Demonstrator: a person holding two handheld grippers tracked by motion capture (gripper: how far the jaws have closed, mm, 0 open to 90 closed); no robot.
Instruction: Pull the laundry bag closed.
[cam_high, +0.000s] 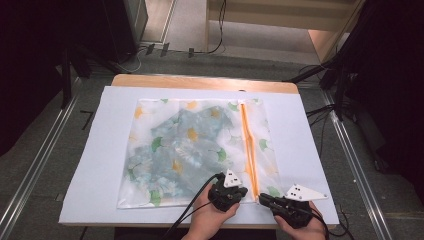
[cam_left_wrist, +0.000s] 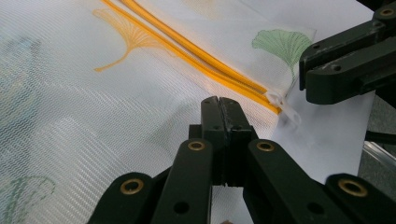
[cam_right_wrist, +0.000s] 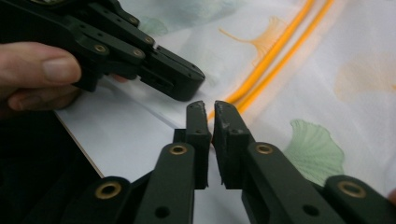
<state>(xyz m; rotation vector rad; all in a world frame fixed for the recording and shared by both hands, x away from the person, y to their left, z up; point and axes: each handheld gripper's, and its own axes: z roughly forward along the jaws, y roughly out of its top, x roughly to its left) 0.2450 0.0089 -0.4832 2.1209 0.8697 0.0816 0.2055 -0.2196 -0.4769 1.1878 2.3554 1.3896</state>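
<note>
**On the white table sheet: zippered mesh bag and two hand-held grippers**

High view. A white sheet (cam_high: 90, 165) covered a wooden table (cam_high: 200, 81). Laid flat on it was a translucent mesh laundry bag (cam_high: 165, 150) printed with green and yellow ginkgo leaves, a blue-grey garment (cam_high: 185, 145) showing through the mesh. An orange zipper (cam_high: 248, 150) ran along the bag's right part from far edge to near edge. The left gripper (cam_high: 235, 192), held in the person's left hand (cam_high: 212, 217), sat at the bag's near edge just left of the zipper's near end. The right gripper (cam_high: 262, 199), in the right hand (cam_high: 305, 227), lay just right of that end, pointing left toward it. The two grippers were close together.

Left gripper view. The left gripper (cam_left_wrist: 219, 100) had its jaws pressed together, tips on or just above the mesh beside the zipper (cam_left_wrist: 196, 51); whether fabric was pinched could not be told. A white zipper pull (cam_left_wrist: 285, 108) lay at the zipper's end on the bag's edge. The right gripper (cam_left_wrist: 303, 70) stood close to the pull, at the right, near a green leaf print (cam_left_wrist: 280, 44).

Right gripper view. The right gripper (cam_right_wrist: 209, 109) showed its jaws nearly together, a thin slit between them, tips at the zipper's (cam_right_wrist: 275, 51) near end; a hold on the pull could not be confirmed. The left gripper (cam_right_wrist: 194, 84) lay just beyond, jaws together, with a thumb (cam_right_wrist: 46, 70) on its body.
</note>
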